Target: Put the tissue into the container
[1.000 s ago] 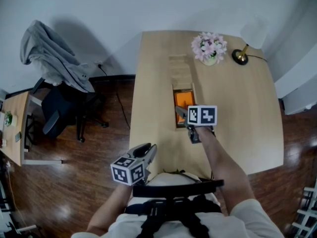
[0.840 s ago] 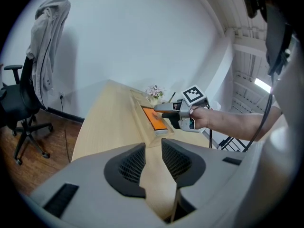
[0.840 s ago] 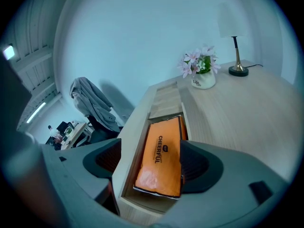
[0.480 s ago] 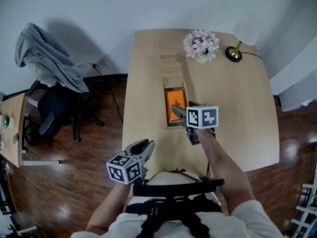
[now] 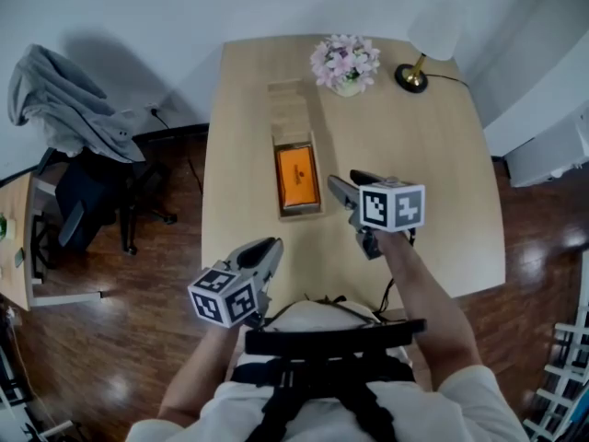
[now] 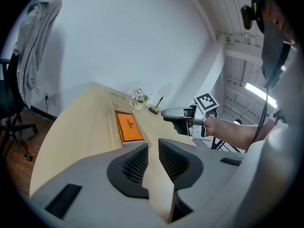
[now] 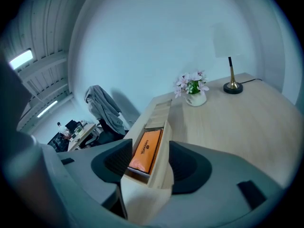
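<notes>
Head view, mid-frame: long narrow wooden container (image 5: 301,212) on a pale table (image 5: 423,182), lengthwise up the frame. Orange tissue pack (image 5: 297,175) flat inside its lower, open part; upper part covered in pale wood.

Lower left of the frame: left gripper (image 5: 270,247) at the table's near edge, tips pointing up the frame, well below the container. Jaws closing, a narrow gap between the pads, nothing in it. In the left gripper view only bare tabletop through the gap, tissue at centre left beyond the jaws, right gripper at centre right.

Right of centre: right gripper (image 5: 344,184) over the table, just right of the container's lower end and apart from it, tips pointing up and left. Jaws closing too, not yet together, gripping nothing. In the right gripper view the container's near end and the tissue seen through the gap, beyond the pads, untouched.

Top of the frame: pot of pink flowers (image 5: 343,61) near the table's far edge, beside it to the right a lamp (image 5: 413,76) with a brass base and white shade.

Upper left, on the dark wood floor: black chair (image 5: 78,201) with a grey garment (image 5: 60,109) draped over its back.
</notes>
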Available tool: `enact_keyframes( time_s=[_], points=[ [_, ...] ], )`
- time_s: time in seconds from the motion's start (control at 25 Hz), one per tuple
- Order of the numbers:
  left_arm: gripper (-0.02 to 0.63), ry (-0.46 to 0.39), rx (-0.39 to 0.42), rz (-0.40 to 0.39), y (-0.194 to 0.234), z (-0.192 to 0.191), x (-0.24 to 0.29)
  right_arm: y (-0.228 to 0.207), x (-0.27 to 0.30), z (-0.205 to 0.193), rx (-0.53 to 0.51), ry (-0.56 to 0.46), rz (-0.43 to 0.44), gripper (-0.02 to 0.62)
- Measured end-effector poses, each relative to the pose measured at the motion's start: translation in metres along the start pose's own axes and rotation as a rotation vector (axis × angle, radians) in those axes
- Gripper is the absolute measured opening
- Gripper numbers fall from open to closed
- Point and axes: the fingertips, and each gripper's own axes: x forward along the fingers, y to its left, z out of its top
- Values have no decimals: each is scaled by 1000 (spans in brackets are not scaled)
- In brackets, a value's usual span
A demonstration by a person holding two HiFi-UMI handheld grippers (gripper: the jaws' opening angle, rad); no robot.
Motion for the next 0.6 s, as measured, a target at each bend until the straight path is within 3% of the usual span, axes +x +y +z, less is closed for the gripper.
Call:
enact_keyframes(
  time_s=[0.6],
  points=[
    [2, 8, 6, -63, -58, 6, 32, -65, -76, -10, 50, -38, -39, 133]
  ],
)
